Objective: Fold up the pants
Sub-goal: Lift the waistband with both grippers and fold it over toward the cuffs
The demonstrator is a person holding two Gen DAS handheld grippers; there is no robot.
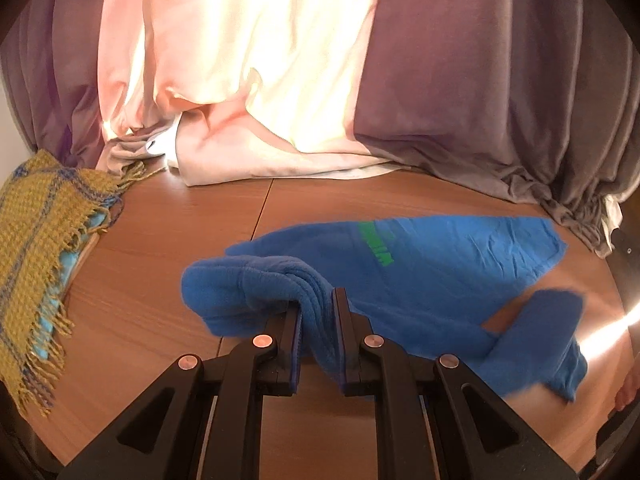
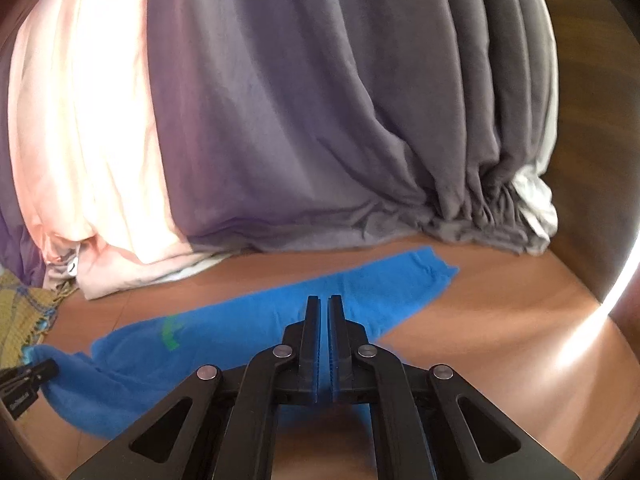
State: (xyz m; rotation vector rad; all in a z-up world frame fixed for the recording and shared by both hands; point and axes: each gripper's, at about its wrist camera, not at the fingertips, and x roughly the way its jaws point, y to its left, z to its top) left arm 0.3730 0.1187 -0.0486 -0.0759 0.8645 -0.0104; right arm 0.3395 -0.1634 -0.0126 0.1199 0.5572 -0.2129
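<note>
The blue pants (image 1: 432, 272), with a green print (image 1: 376, 242), lie across the wooden table (image 1: 160, 280). My left gripper (image 1: 318, 308) is shut on a thick bunched fold of them, held a little above the table. In the right wrist view the pants (image 2: 248, 320) stretch from lower left to a leg end (image 2: 420, 272). My right gripper (image 2: 324, 308) has its jaws nearly touching over the cloth, and blue cloth shows just below them. A blurred, raised leg (image 1: 548, 320) rises at the right. The left gripper (image 2: 36, 372) shows at the left edge.
A yellow-and-blue fringed scarf (image 1: 44, 240) lies over something light blue at the table's left. Pink (image 1: 240, 80) and grey-purple (image 1: 500, 92) curtains hang down onto the table's far edge. A person's hand (image 1: 628, 392) shows at the right. A sunlit strip (image 2: 580, 344) crosses the table.
</note>
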